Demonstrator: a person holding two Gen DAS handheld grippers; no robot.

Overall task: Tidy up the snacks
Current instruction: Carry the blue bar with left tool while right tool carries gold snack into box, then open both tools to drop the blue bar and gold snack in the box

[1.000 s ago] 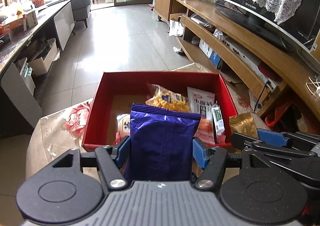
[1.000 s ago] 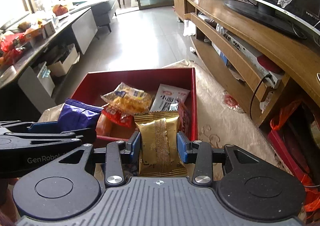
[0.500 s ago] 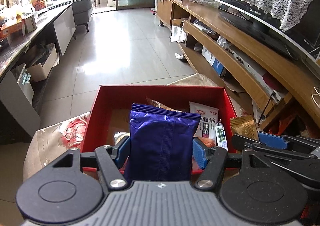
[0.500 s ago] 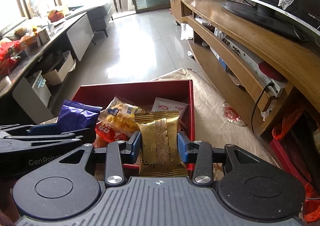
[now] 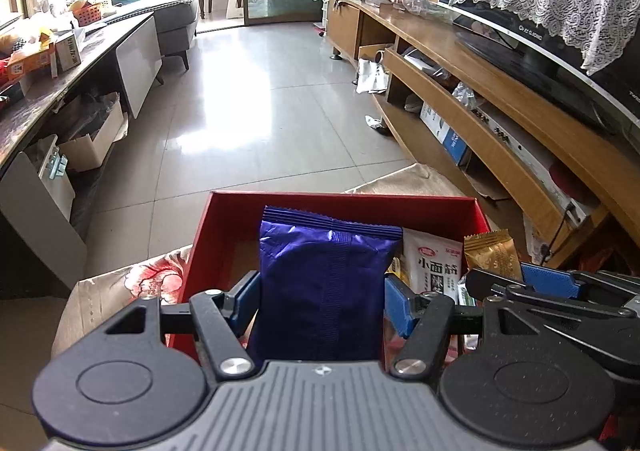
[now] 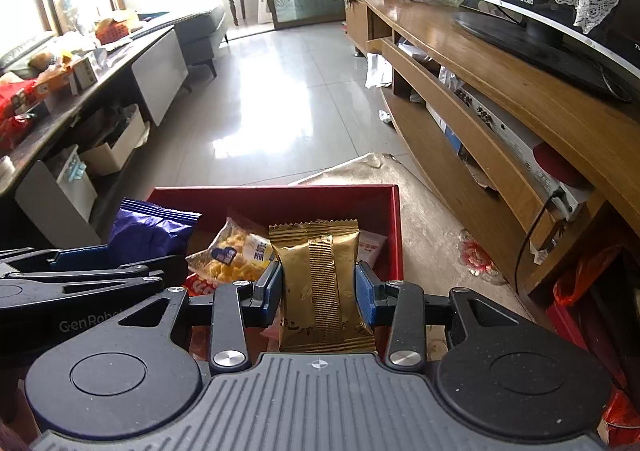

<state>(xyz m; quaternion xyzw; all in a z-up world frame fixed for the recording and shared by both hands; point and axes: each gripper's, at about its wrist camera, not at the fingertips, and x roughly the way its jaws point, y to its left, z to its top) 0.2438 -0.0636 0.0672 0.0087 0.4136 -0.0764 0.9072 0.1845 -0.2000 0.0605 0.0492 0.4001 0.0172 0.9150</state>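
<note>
Two packets pinched | left gripper (image 5: 322, 297) fingers clamp purple packet (image 5: 324, 283) | right gripper (image 6: 318, 285) fingers clamp gold packet (image 6: 318, 283) | red box (image 6: 280, 197) floor mostly hidden

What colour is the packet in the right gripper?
Gold packet, with a ribbed centre seam; clearest in the right wrist view.

A glossy purple foil packet (image 5: 324, 283) and a shiny gold foil packet (image 6: 320, 283) sit between blue rubbery pads (image 6: 365, 293) on matt black plastic claws. The red box (image 5: 344, 203) looks like smooth card. Polished floor tiles (image 5: 256, 99) gleam beside a varnished wooden cabinet (image 6: 500, 91).
</note>
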